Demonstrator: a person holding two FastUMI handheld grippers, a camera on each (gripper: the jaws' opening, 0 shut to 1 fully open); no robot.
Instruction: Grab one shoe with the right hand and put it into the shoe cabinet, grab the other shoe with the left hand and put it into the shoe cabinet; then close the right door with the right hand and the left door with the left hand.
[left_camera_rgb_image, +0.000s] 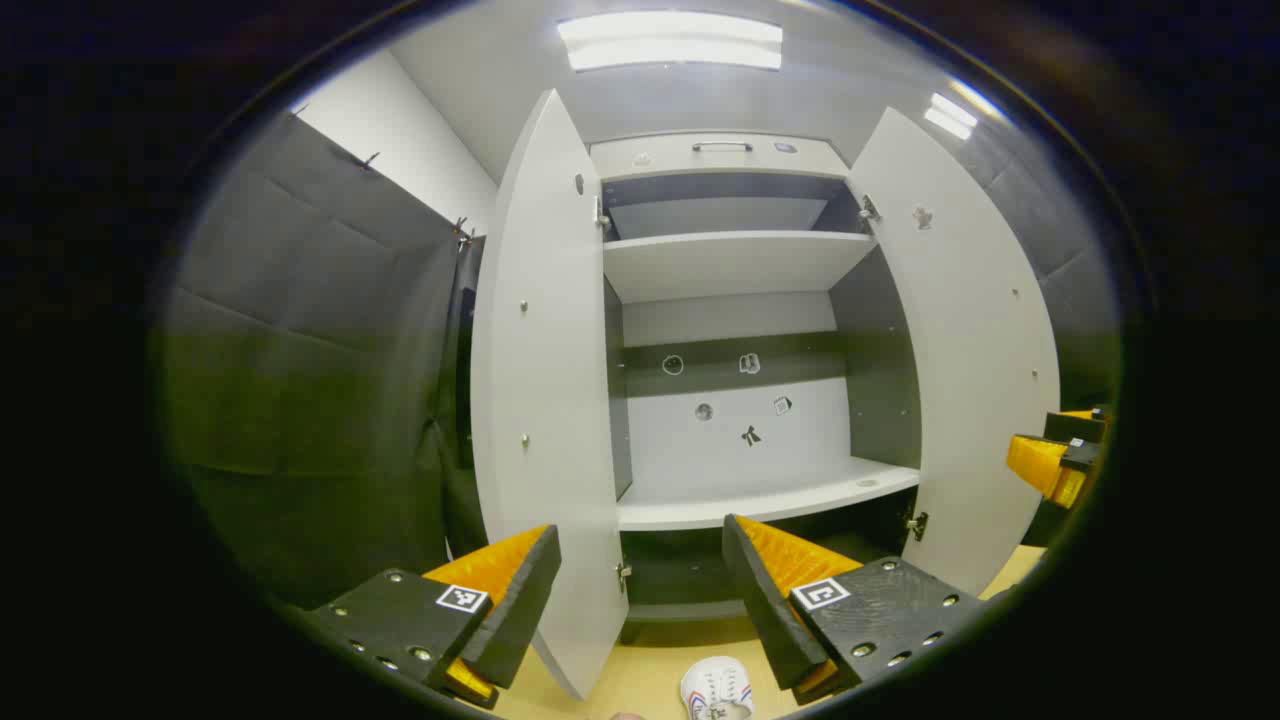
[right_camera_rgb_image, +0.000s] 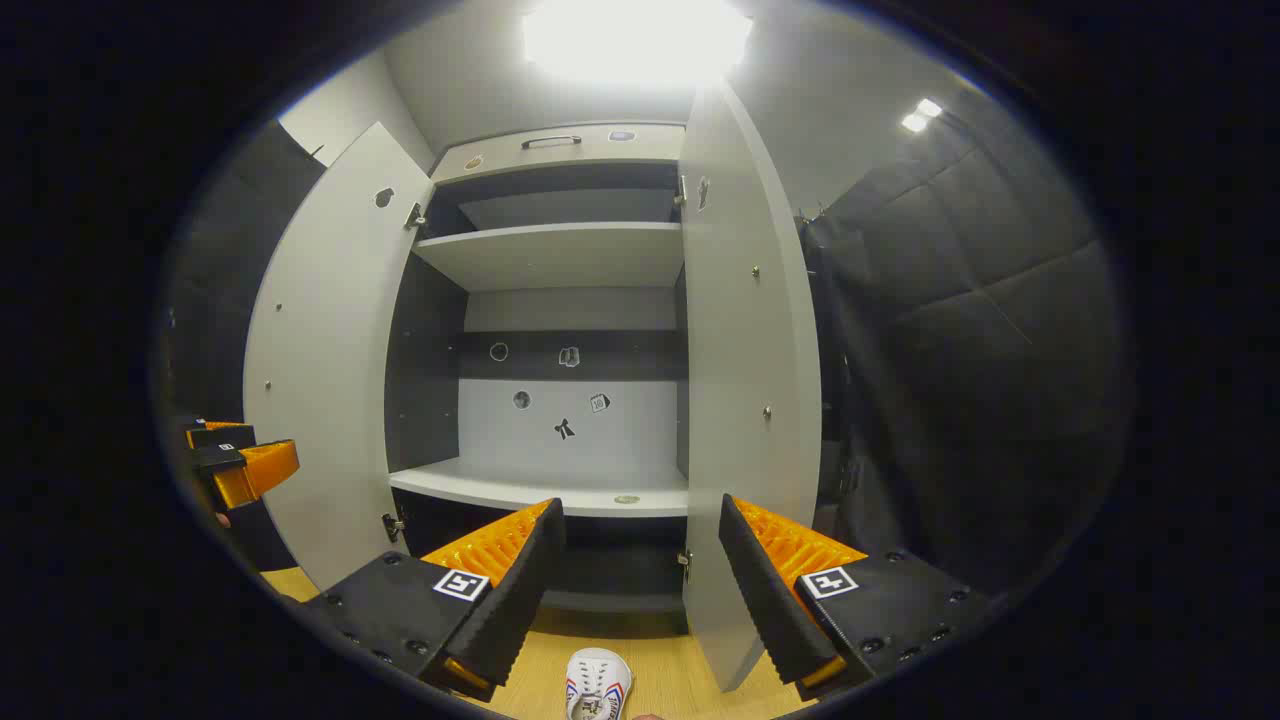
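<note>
Both doors of the tall white shoe cabinet stand wide open, and we're looking straight into it from low down. In the left gripper view the left tool is spread wide, its two fingers well apart with nothing between them, framing the lower edge of the cabinet's left door. Just below, at the bottom edge, a white sneaker with red and blue side stripes lies on the pale wooden floor, in front of the cabinet and not in it. The cabinet's white middle shelf is bare, small stickers dotting the back panel above it. Off to the right edge of this view the right tool shows beside the right door, too cropped to read its opening from here.

Over to the right gripper view: the right tool is also fully spread, gripping nothing, its fingers either side of the right door's bottom corner. The same sneaker sits toe-up on the floor between the fingers, lower in frame, apart from both. The left tool hangs at the far left beside the left door.
</note>
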